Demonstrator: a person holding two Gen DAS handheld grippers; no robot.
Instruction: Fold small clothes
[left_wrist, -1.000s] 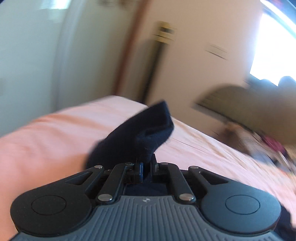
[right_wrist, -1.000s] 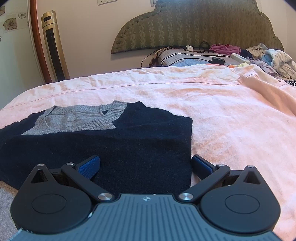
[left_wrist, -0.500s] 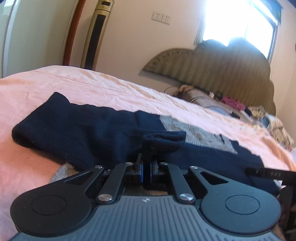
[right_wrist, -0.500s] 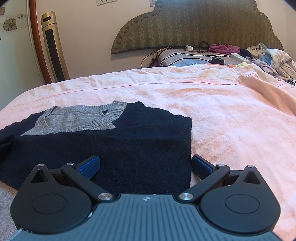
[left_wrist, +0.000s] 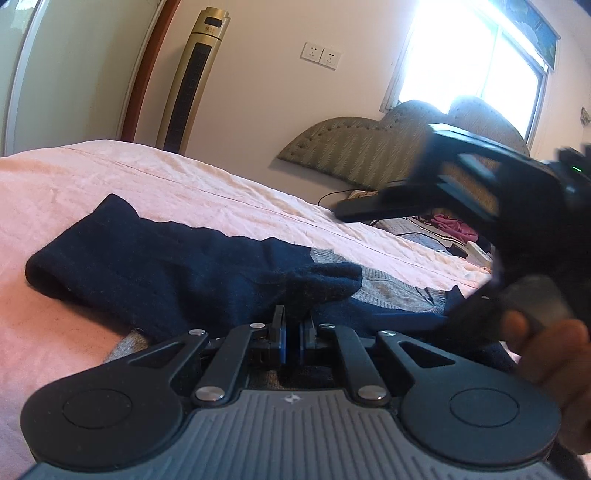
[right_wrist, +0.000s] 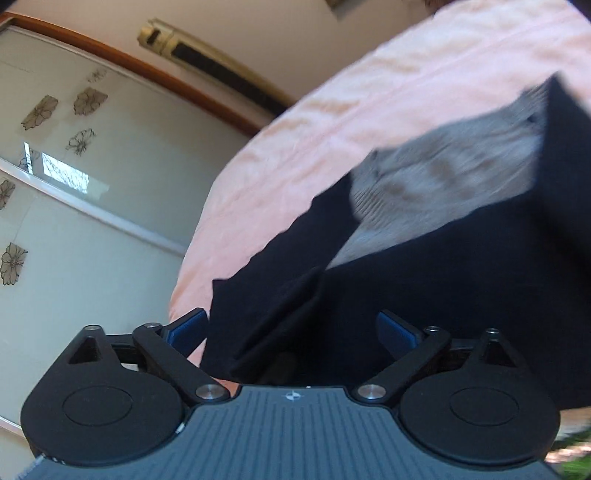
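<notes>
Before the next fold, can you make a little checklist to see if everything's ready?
1. Left gripper pinching the navy sleeve: ok.
2. Sleeve laid across the sweater: ok.
3. Right gripper open, its fingers having just been closing a little: ok.
4. Right fingers around an edge: cannot tell, too blurred.
5. Sweater on the pink sheet: ok.
6. Bottom hem flat: cannot tell.

left wrist view: sits low on the left gripper (left_wrist: 291, 328), level, looking across the pink bed (left_wrist: 110, 177) to the headboard (left_wrist: 369, 155) at upper right.
right wrist view: rolled and blurred, close over the navy sweater (right_wrist: 443, 277); wall at left.
shared: sweater (left_wrist: 166, 254), bed (right_wrist: 332, 122), gold tower fan (left_wrist: 195, 74) (right_wrist: 207, 59).
</notes>
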